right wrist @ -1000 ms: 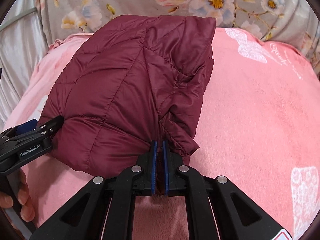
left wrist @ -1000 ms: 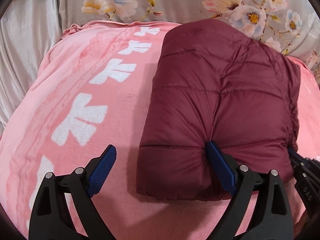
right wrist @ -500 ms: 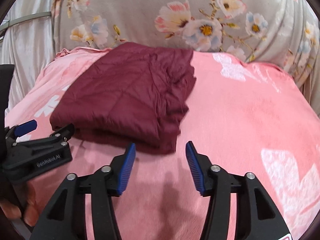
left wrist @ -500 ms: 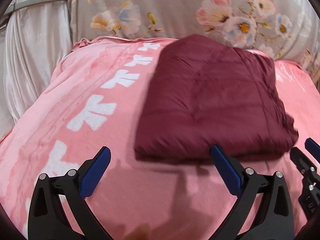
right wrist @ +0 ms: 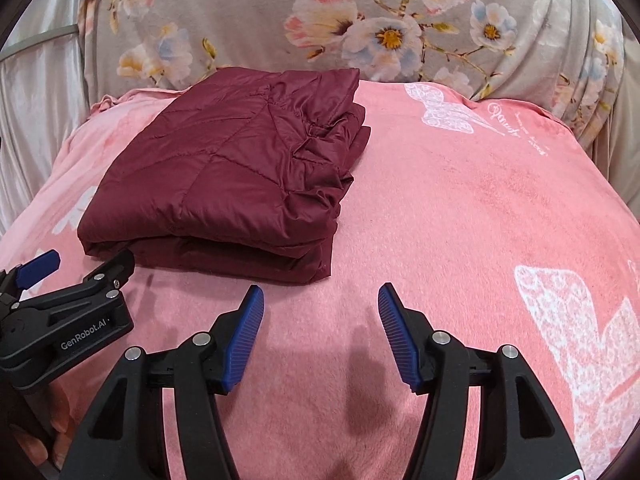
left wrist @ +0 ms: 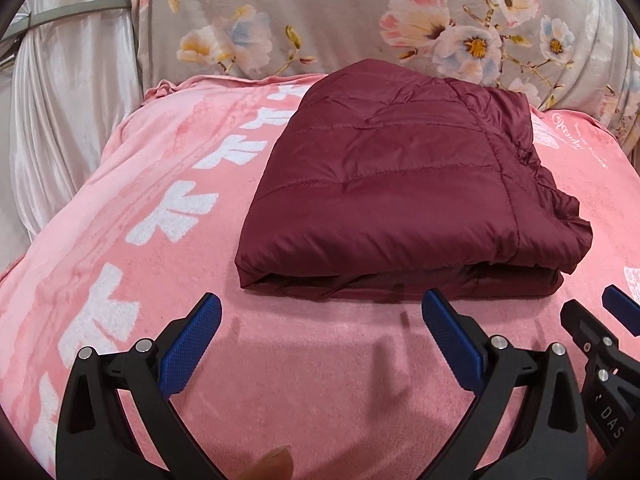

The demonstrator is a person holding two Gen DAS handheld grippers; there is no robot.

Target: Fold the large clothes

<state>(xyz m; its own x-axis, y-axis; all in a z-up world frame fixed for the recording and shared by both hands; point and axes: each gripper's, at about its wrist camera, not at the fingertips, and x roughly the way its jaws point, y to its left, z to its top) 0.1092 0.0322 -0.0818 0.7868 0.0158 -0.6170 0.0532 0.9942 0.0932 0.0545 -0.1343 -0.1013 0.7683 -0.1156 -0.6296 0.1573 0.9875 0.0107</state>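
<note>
A dark red quilted jacket point(left wrist: 400, 184) point(right wrist: 224, 172) lies folded into a thick rectangle on the pink blanket point(left wrist: 160, 160). Its layered edges face me and its rumpled side is to the right. My left gripper point(left wrist: 320, 300) stands wide open just short of the jacket's near edge, with nothing between its fingers. My right gripper point(right wrist: 320, 292) is opening, its jaws empty over bare blanket near the jacket's front right corner. Each gripper shows in the other's view: the left gripper point(right wrist: 88, 258) at left, the right gripper point(left wrist: 590, 300) at right.
The pink blanket point(right wrist: 460, 200) has white prints and stretches wide to the right of the jacket. A grey floral fabric point(left wrist: 320, 20) rises behind it. A silvery curtain point(left wrist: 60, 100) hangs at the far left. A person's fingertip point(left wrist: 276, 460) shows at the bottom edge.
My right gripper let go of the jacket's front edge and opened. Both grippers drew back from the jacket, which dropped flat onto the blanket. The left fingers no longer touch it.
</note>
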